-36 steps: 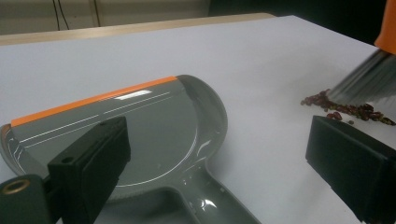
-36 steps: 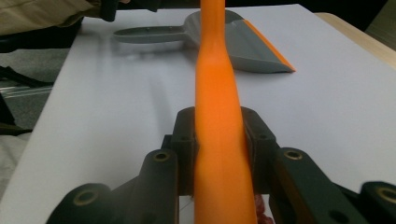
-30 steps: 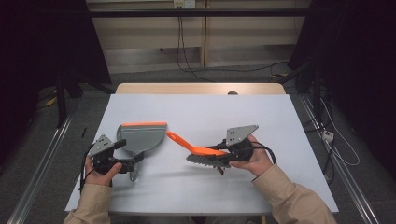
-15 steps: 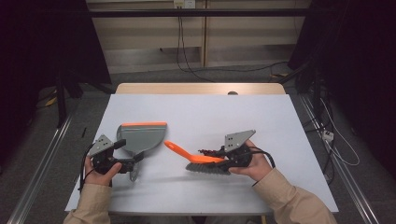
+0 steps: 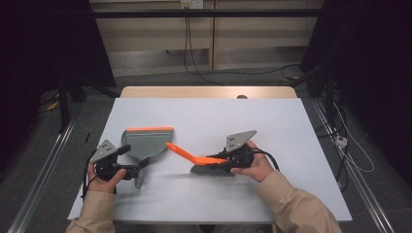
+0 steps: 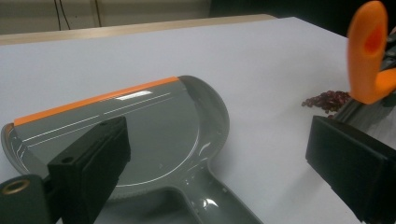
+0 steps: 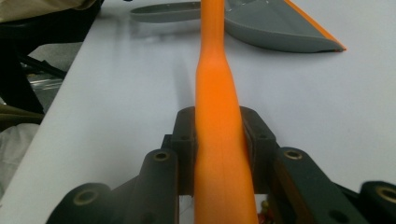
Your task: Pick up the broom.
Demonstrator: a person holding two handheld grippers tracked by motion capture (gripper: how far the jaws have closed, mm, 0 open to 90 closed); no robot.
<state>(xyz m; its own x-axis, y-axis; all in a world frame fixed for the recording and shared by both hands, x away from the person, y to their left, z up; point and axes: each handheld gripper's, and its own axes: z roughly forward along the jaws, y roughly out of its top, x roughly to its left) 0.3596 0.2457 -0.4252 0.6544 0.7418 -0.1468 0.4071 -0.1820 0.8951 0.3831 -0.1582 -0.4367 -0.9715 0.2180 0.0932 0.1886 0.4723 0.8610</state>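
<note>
Over on the white table (image 5: 291, 126), the right gripper (image 5: 234, 158) has its jaws pinched on the orange handle of a small brush with dark bristles (image 5: 204, 164), bristles down on the tabletop near the front edge. From the right gripper view that handle (image 7: 217, 121) runs straight out between the black jaws. The left gripper (image 5: 127, 166) sits with its jaws spread wide, holding nothing, just at the handle of a grey plastic dustpan with an orange lip (image 5: 145, 143). A small heap of dark reddish bits (image 6: 327, 99) lies beside the brush.
</note>
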